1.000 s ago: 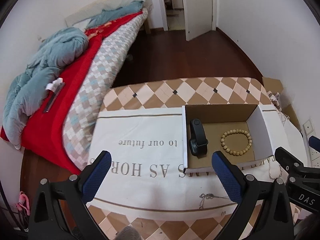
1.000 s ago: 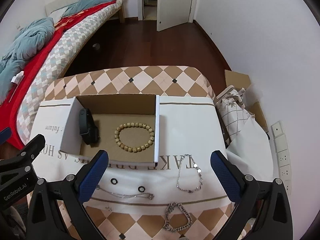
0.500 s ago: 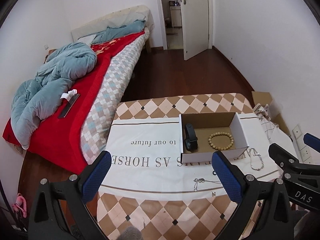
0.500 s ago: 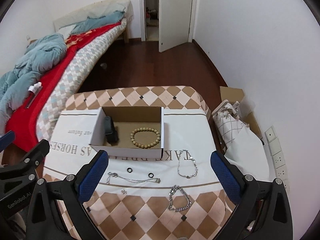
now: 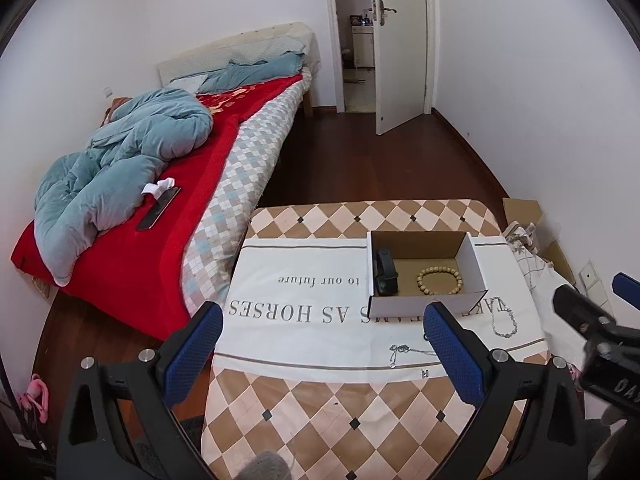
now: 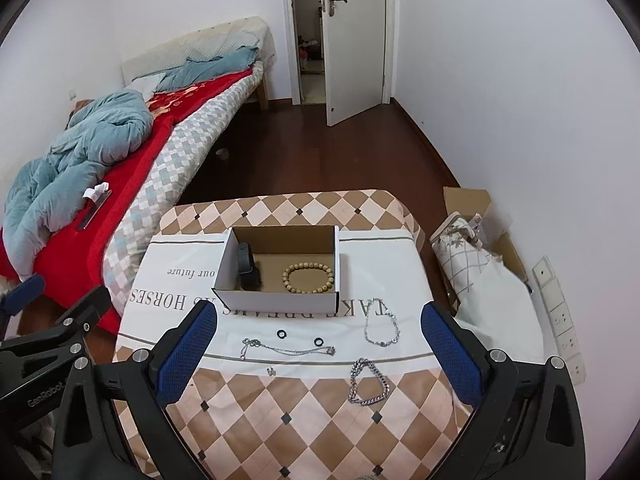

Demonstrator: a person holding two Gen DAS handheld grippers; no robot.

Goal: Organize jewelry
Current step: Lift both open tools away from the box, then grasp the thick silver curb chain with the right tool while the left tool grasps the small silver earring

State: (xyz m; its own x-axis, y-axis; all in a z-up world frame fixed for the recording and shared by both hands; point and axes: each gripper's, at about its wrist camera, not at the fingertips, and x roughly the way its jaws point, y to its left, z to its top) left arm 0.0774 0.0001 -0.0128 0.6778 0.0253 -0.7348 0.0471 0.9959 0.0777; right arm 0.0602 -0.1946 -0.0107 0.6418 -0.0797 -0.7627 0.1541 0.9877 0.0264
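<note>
Left gripper [image 5: 322, 354] and right gripper [image 6: 318, 354]: jaws wide, empty | box [image 6: 280, 300] mid-counter; chains [image 6: 370, 376], rings [image 6: 282, 333] near front edge | risk: thin chain slips or tangles, ring rolls off.

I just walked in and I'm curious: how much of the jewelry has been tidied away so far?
Done: a beaded bracelet and a black wristband lie inside the cardboard box. In hand: nothing; the left claw and right claw are both open and empty. Left: two thin silver chains, a chunky chain, two black rings and a tiny piece lie on the table.
</note>
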